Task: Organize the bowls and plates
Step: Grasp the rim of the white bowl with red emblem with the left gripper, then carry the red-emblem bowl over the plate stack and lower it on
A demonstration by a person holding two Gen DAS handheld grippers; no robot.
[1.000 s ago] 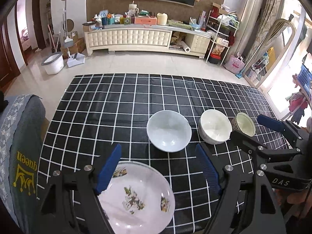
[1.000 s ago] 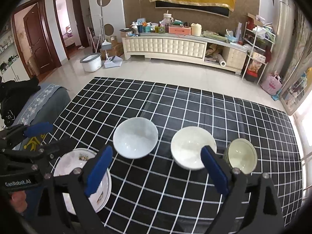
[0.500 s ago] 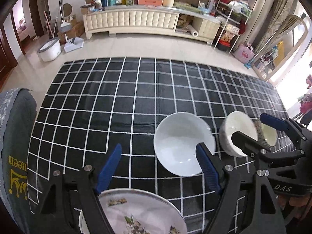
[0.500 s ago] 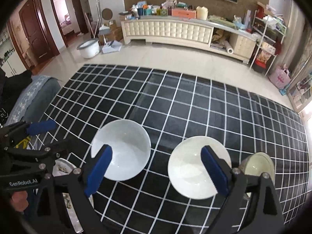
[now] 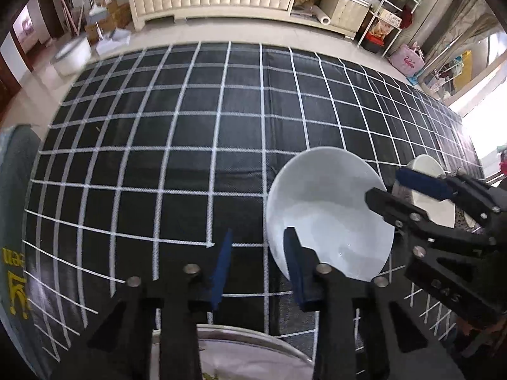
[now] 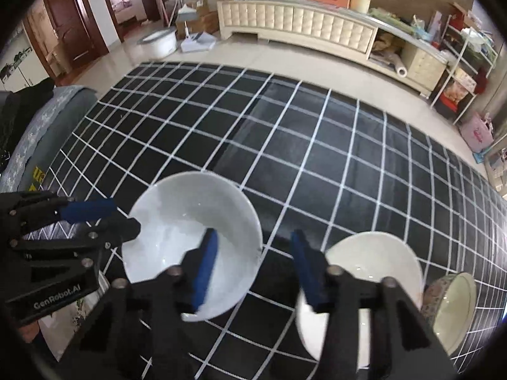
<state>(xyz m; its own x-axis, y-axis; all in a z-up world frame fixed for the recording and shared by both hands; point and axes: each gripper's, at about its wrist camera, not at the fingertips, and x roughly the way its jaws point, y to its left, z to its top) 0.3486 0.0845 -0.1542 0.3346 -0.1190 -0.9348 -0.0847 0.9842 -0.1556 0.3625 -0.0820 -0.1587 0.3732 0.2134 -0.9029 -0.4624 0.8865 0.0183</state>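
Observation:
A large white bowl (image 5: 329, 221) (image 6: 190, 221) stands on the black grid tablecloth (image 5: 190, 126). My left gripper (image 5: 257, 267) is open, narrowed, and straddles the bowl's left rim with one finger inside. My right gripper (image 6: 255, 264) is open too and straddles the right rim, its left finger inside the bowl. To the right sit a second white bowl (image 6: 364, 272) and a small patterned bowl (image 6: 453, 310) with a pale green inside. A flowered plate (image 5: 253, 357) lies under my left gripper, mostly hidden.
A chair with a grey cover (image 6: 47, 126) stands at the table's left side. The tablecloth stretches bare beyond the bowls to the far edge. A long cream cabinet (image 6: 301, 25) and a shelf rack (image 5: 389, 6) are across the floor.
Both grippers have moved forward and down onto the large white bowl, and their fingers have narrowed around its opposite rims. The plate has slid to the bottom of the left view.

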